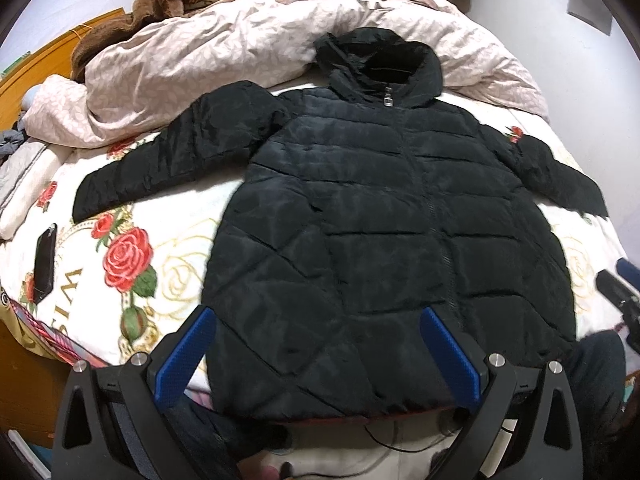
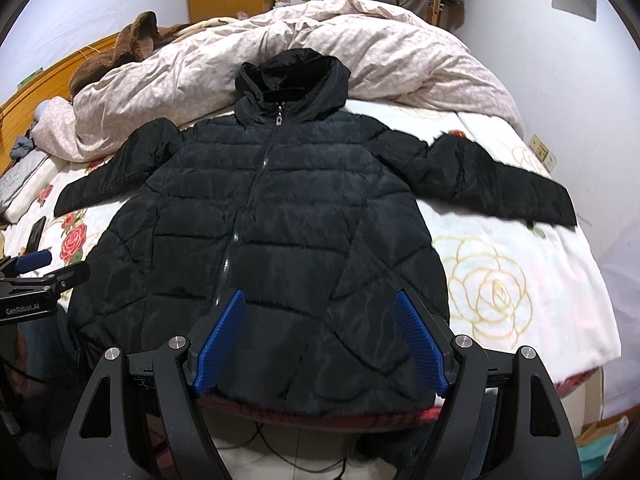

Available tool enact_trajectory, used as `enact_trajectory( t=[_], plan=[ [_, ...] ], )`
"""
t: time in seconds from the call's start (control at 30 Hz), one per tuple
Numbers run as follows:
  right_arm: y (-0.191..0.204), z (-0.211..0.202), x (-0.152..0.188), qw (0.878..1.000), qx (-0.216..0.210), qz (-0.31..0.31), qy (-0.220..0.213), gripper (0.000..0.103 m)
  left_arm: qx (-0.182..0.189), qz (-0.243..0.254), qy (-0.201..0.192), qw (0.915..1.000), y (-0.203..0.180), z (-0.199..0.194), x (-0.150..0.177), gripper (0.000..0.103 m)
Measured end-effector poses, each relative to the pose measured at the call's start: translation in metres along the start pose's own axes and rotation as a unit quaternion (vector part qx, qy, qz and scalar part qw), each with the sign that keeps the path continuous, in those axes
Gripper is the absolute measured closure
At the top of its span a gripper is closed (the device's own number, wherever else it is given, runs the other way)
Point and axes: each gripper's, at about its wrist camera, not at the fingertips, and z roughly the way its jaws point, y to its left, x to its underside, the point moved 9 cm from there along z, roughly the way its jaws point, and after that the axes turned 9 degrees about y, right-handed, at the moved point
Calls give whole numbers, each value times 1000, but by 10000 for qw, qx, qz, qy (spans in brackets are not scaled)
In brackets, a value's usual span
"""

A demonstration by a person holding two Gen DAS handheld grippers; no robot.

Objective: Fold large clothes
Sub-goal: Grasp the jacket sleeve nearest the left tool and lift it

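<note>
The quilted jacket (image 1: 360,216) looked like slick synthetic cloth with a faint sheen. The rose-printed blanket (image 1: 160,248) appeared soft and matt, the pink duvet (image 1: 208,48) crumpled cotton-like cloth. Blue finger pads (image 2: 218,344) showed knobbly plastic; the headboard (image 1: 36,68) was smooth wood.

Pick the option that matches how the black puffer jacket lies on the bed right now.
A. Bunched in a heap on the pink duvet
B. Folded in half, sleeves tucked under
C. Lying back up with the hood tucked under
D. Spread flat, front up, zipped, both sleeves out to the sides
D: the black puffer jacket lies flat with its closed zipper facing up, and each sleeve stretches sideways over the rose-print bedspread.
</note>
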Motion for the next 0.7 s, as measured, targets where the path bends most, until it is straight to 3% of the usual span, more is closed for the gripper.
enact_trajectory(
  t=[0.23,0.37,0.7],
  plan=[
    [13,25,-33,9998,-99,-151,20,26,-32,-634,-46,9980,52,21,-34,0],
    [21,42,-52,9996,-140,-218,70,26,-337,-969,-152,9946,93,34,-56,1],
    [50,94,-87,9976,-431,-439,311,26,-338,-1929,-20,9806,198,93,-94,5]
  ],
)
